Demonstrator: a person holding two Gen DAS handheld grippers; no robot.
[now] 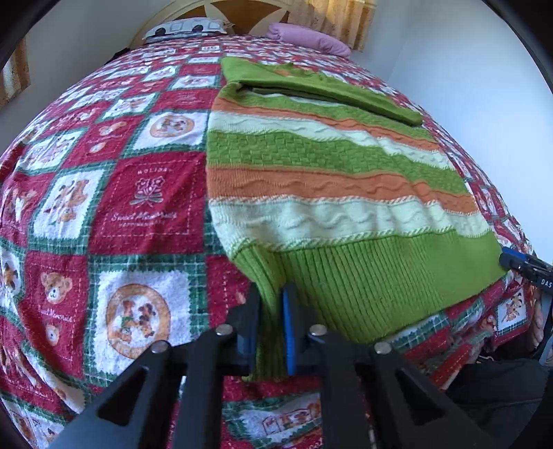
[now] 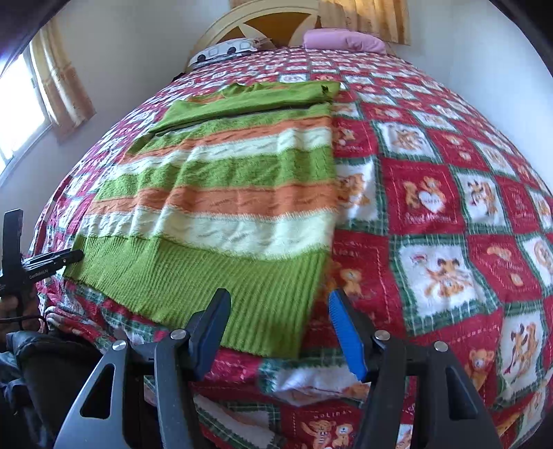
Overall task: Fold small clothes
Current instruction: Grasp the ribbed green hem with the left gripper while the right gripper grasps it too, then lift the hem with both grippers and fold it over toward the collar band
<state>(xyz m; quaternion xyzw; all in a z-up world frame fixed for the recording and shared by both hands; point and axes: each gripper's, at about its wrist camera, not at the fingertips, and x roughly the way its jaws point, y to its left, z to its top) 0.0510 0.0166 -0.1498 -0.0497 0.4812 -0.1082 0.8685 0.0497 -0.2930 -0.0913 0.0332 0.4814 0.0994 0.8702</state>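
Home bedroom, daylight.

A bed fills both views, covered by a red, green and white patchwork teddy-bear quilt. At its head: a cream arched headboard with brown panels, a white patterned pillow and a pink pillow. Plain white walls; yellow patterned curtains beside a bright window.

Both views are taken from the near edge of the bed, angled downward and facing toward the headboard at 12 o'clock. The left wrist view sits close over the striped sweater at its near left corner; the right wrist view sits close at its near right corner. The sweater, the quilt and the pillows are shared.
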